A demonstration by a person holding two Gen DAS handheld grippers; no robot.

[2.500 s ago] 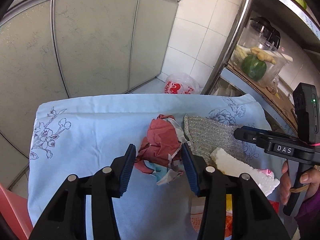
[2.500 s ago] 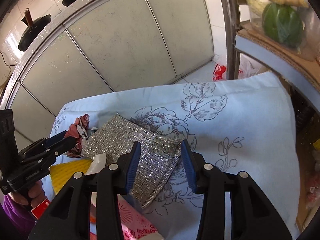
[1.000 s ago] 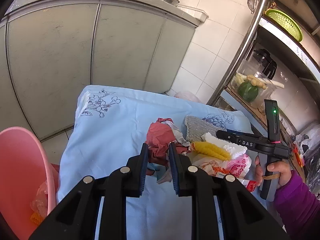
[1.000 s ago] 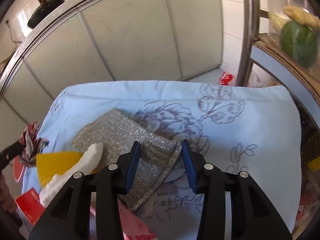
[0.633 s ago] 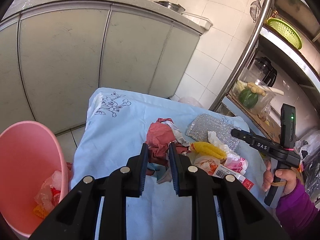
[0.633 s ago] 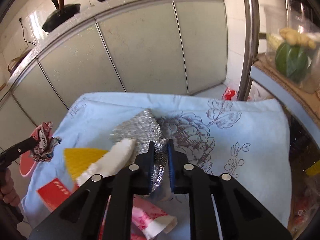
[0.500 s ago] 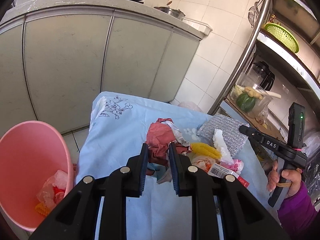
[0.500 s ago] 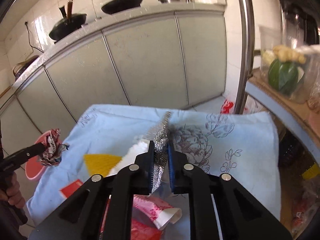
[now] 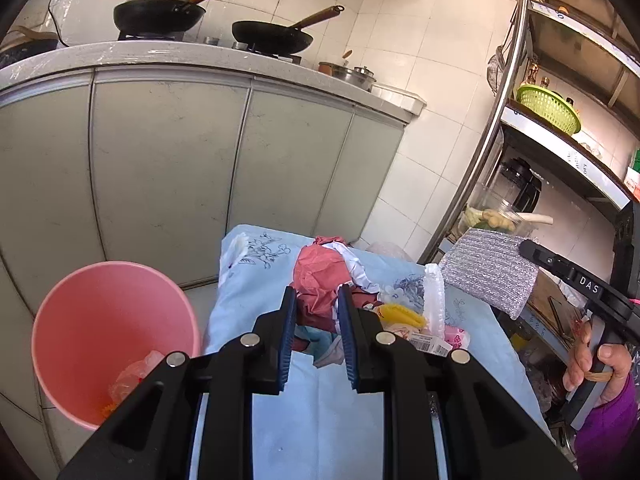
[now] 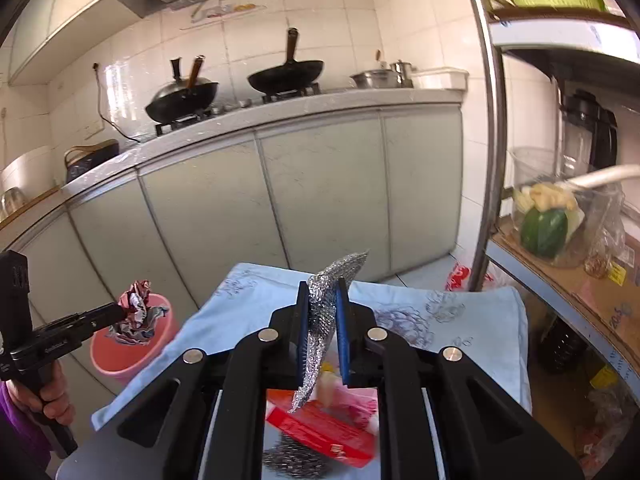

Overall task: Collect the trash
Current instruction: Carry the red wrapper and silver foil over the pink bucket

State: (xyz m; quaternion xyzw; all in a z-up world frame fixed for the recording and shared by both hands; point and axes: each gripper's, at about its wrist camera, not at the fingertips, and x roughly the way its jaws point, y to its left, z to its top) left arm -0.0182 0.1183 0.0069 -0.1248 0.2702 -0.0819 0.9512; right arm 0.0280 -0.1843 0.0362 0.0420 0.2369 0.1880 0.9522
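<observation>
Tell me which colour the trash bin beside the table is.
The trash bin is pink; the left wrist view shows it best.

The pink bin (image 9: 114, 336) stands on the floor just left of the cloth-covered surface (image 9: 260, 304), mouth open upward; only a few scraps lie at its bottom, so the opening is unobstructed from above. The cabinet fronts (image 9: 168, 176) close off the far side behind bin and surface. On the right, the steel rack post (image 10: 486, 152) and its shelves (image 10: 560, 300) bound the passage. The left half of the surface is bare cloth. The right half carries a pile of wrappers (image 9: 424, 328), with a red packet (image 10: 320, 428) at the near edge. The left gripper (image 9: 316, 320), loaded with crumpled paper (image 9: 320, 276), and the right gripper (image 10: 322, 320), loaded with a silver scouring cloth (image 10: 324, 312), are raised above the surface, well apart.
</observation>
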